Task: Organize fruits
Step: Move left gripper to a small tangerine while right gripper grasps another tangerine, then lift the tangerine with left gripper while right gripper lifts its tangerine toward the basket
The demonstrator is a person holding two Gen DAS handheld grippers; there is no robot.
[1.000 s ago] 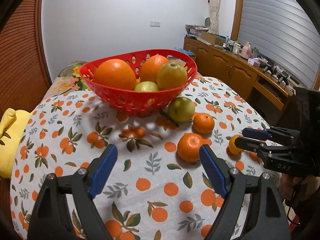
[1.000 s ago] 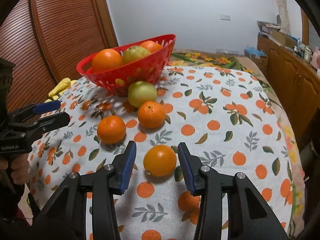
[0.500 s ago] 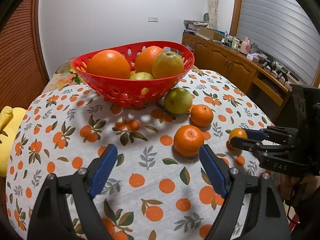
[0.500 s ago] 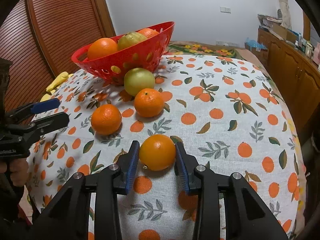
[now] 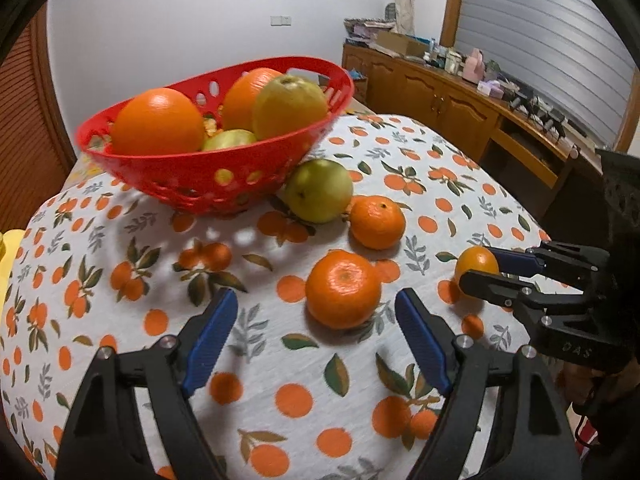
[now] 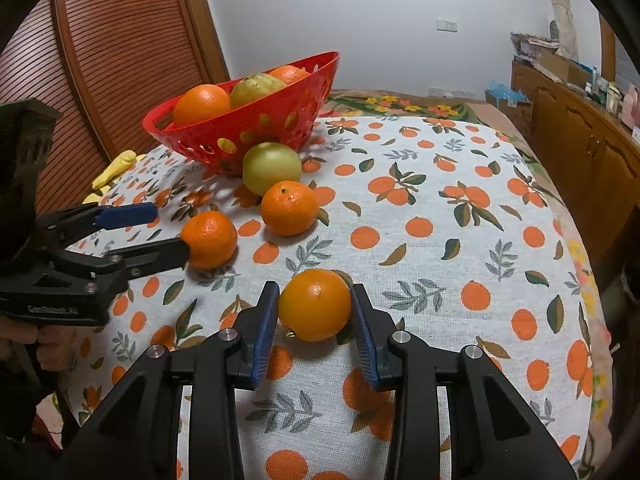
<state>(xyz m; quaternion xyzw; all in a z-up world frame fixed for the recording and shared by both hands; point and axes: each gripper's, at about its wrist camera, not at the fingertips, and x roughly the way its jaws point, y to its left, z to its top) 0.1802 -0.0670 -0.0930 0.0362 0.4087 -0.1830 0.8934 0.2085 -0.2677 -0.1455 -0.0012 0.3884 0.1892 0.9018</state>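
Clamped between the blue pads of the right gripper (image 6: 314, 312): a small orange (image 6: 315, 305), gripped across its widest part and resting on the fruit-print tablecloth (image 6: 440, 240). Round, firm and smooth-skinned, probably light; likely to roll or squirt out if pinched off-centre, so a hold across the middle with moderate pressure looks right, since a hard squeeze could bruise the peel. Just ahead and to the left of that gripper, a mandarin (image 6: 209, 239) with the left gripper (image 5: 316, 320) closing in on it, jaws narrowing yet not touching, the fruit sitting just beyond the fingertips and between their lines. Dimpled skin offering better purchase than the smooth orange; slightly flattened top and bottom, so best taken by the sides. Farther ahead, a second mandarin (image 6: 289, 208), touching or nearly touching a green pear-like fruit (image 6: 272, 168) behind it, that one pressed up against the foot of the red basket (image 6: 256, 132). Piled inside the perforated basket: two large oranges and more green-yellow fruit, leaving limited room on top; new pieces probably best lowered gently into gaps rather than dropped. Beyond the table, a wooden sideboard (image 5: 460, 108) cluttered with small items along the far wall.
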